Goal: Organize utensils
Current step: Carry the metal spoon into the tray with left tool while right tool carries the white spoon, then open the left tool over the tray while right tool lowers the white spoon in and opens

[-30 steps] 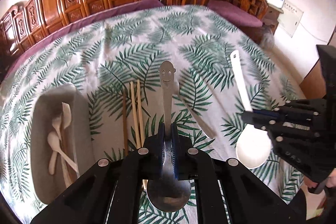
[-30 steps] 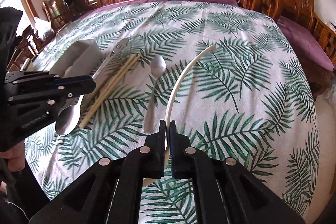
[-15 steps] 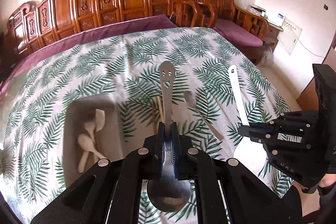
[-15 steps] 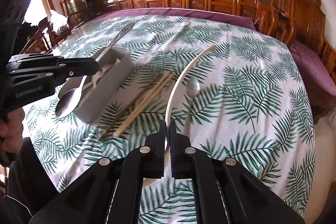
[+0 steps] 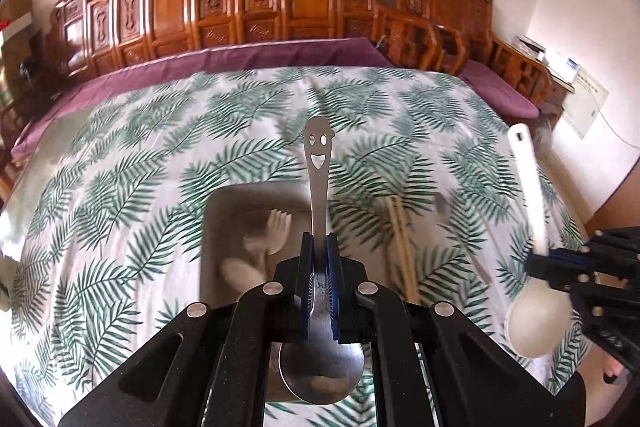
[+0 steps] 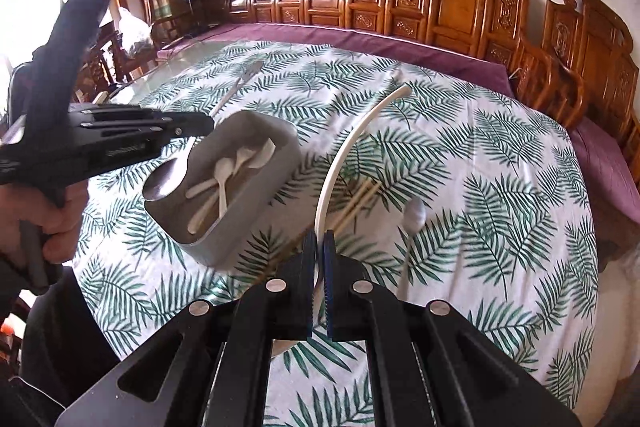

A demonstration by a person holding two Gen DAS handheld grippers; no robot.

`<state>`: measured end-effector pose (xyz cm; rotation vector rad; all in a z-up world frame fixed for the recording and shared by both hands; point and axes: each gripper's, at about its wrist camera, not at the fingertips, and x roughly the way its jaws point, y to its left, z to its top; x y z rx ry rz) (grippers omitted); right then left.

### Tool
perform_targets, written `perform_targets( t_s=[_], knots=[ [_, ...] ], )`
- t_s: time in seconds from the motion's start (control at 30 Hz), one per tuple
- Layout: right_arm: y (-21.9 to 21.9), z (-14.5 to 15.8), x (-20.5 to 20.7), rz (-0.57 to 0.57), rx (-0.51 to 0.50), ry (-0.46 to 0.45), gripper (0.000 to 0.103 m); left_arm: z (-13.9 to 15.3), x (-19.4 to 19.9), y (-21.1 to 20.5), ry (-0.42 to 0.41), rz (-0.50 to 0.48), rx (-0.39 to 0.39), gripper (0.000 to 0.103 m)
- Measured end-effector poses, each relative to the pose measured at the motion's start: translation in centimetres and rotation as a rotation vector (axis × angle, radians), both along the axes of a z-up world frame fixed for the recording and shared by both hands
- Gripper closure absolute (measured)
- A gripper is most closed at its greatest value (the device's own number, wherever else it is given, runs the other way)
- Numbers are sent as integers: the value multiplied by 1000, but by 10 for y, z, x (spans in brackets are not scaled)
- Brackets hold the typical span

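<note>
My left gripper [image 5: 320, 247] is shut on a metal spoon [image 5: 318, 163] with a smiling face cut into its handle, bowl end toward the camera. It hangs above the grey tray [image 5: 224, 211], which holds white plastic utensils [image 5: 276, 227]. My right gripper [image 6: 319, 243] is shut on the curved handle of a white spoon [image 6: 352, 143], held above the table to the right of the tray [image 6: 256, 223]. In the right wrist view the left gripper [image 6: 206, 125] carries the metal spoon [image 6: 164, 183] over the tray's near-left corner. The right gripper [image 5: 560, 267] shows at the right edge of the left wrist view.
Wooden chopsticks [image 6: 356, 203] and a second metal spoon [image 6: 414, 217] lie on the palm-leaf tablecloth right of the tray. Carved wooden chairs ring the far side of the table. A hand [image 6: 48, 227] grips the left tool's handle.
Both grippers have risen and swung left with their spoons. The tray, at the left a second ago, now lies right under the left gripper's metal spoon.
</note>
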<state>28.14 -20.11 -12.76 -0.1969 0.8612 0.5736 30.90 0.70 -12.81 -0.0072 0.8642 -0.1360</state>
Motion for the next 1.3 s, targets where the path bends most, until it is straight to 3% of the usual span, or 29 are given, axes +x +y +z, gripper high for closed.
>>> perform_targets(
  t_s=[0.33,0.73,1.07,1.3],
  knots=[
    [30,-1,0,29,-35,2,98,-33,10,33,63,47,-21,97],
    [55,-14,2,52,-61,17,98,-61,14,40,115,37,-4,97],
    [65,-17,1,56,-73,25,98,-68,12,46,151,34,-3,97],
    [82,-14,2,66,-71,22,98,-45,-1,56,106,34,-24,96]
  ],
)
